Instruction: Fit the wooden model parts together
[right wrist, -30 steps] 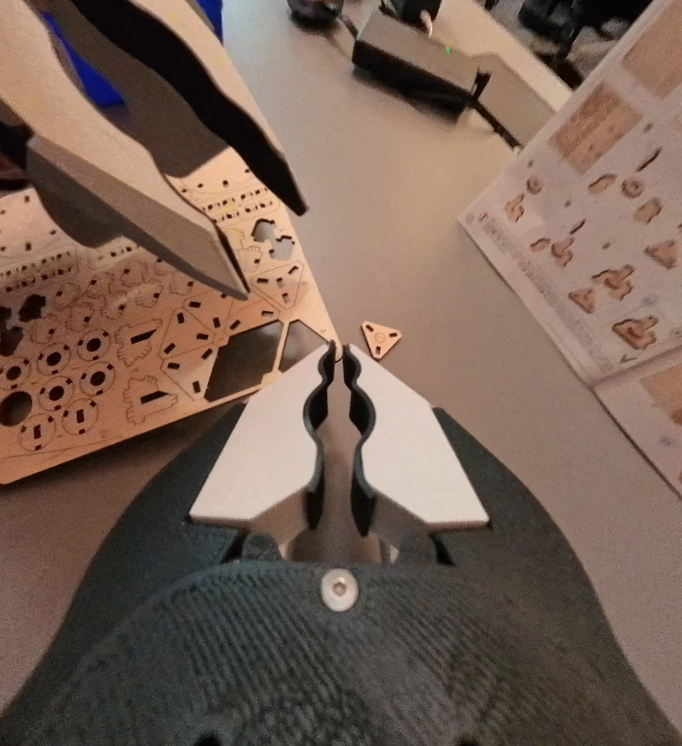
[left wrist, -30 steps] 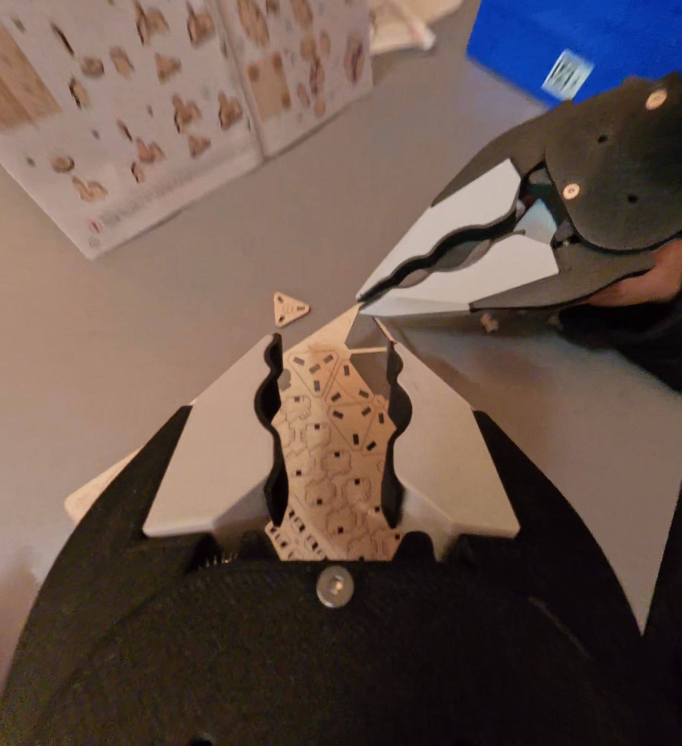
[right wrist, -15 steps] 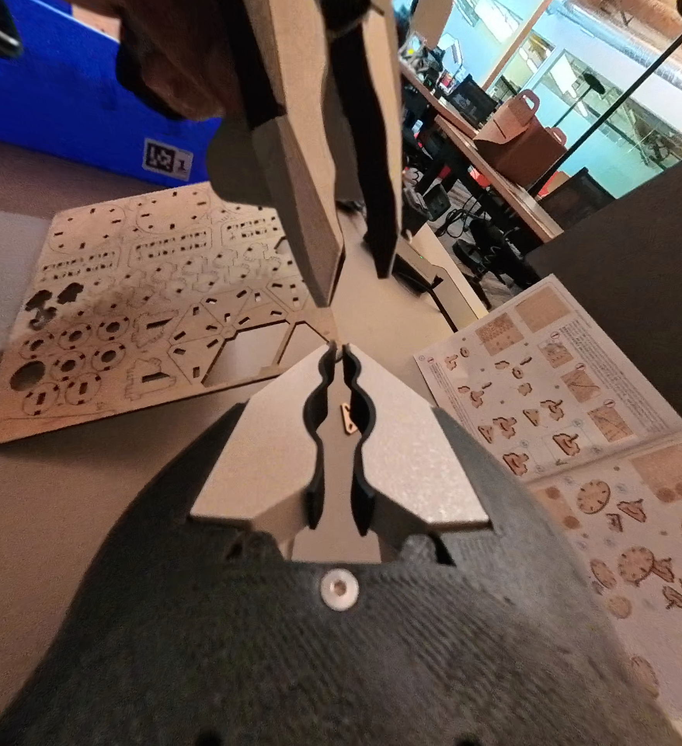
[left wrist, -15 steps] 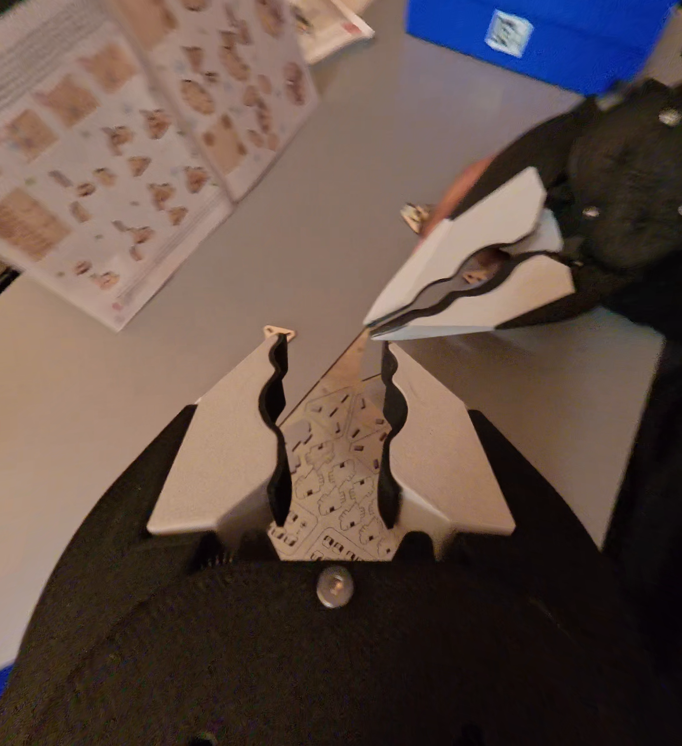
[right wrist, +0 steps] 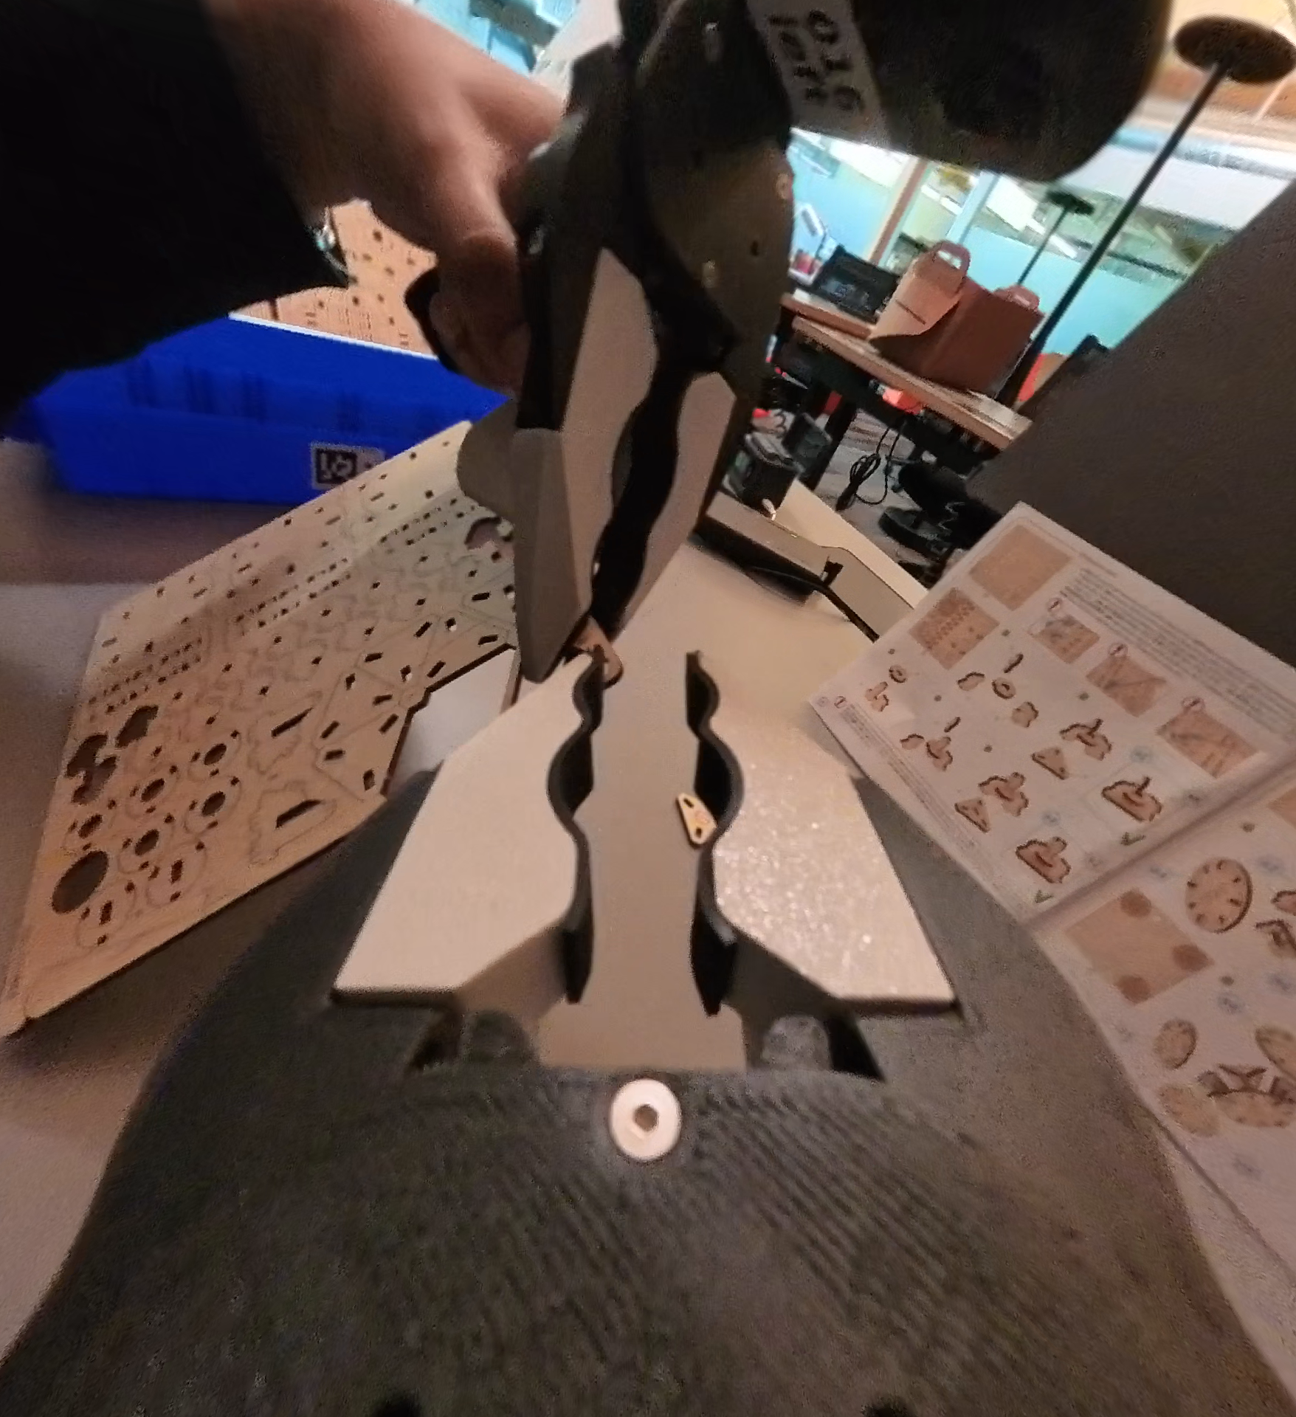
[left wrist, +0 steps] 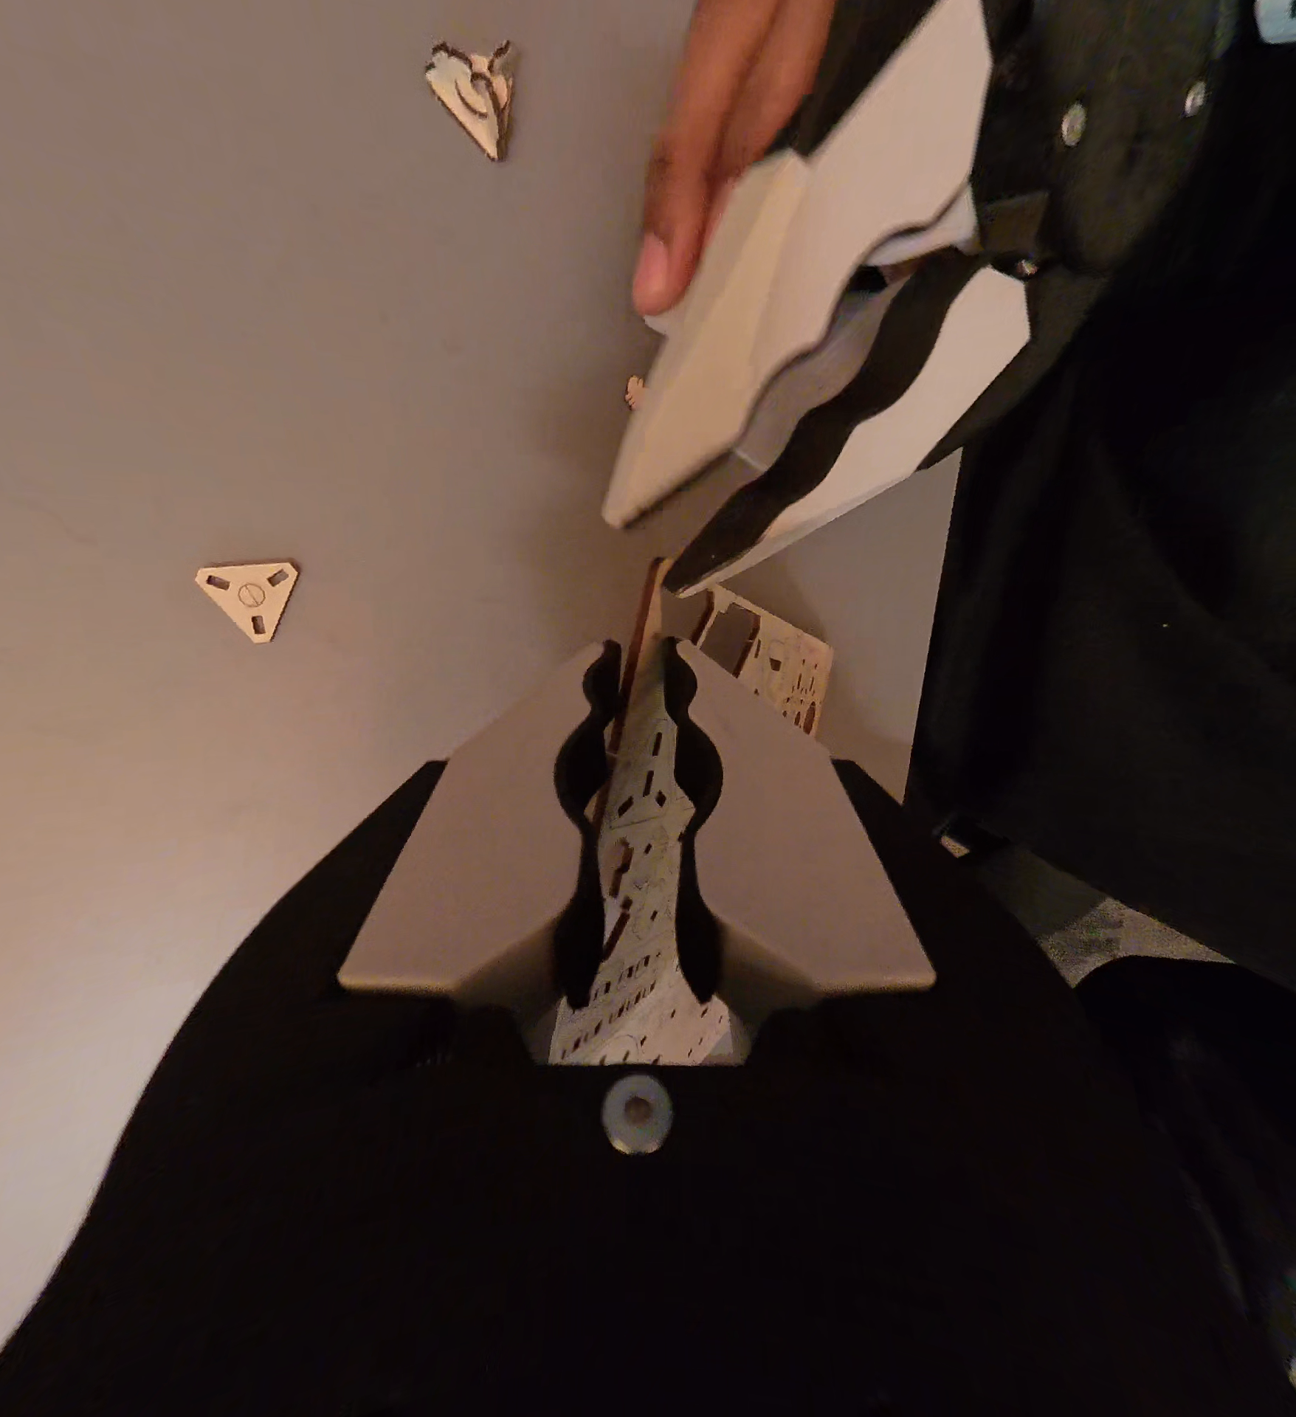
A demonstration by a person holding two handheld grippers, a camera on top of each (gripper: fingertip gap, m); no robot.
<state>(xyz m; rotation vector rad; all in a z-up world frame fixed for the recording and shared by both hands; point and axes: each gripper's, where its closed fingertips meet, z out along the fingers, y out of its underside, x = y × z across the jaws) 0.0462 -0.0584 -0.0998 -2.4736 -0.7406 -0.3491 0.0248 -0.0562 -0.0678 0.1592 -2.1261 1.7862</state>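
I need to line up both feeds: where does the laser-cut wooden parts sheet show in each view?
Left wrist view: the wooden parts sheet stands edge-on between the left claw's fingers, centre of frame.
Right wrist view: it spreads across the left side, over the grey table.
Shared landmark: the left claw, at the sheet's near corner.

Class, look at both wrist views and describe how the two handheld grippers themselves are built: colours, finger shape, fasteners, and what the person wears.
Each gripper, left gripper and right gripper, has a black textured body with a silver screw at its middle, and two pale grey wedge-shaped fingers lined with black wavy pads. The body of each, seen from the other's view, shows round rivets. The person's sleeve is black.
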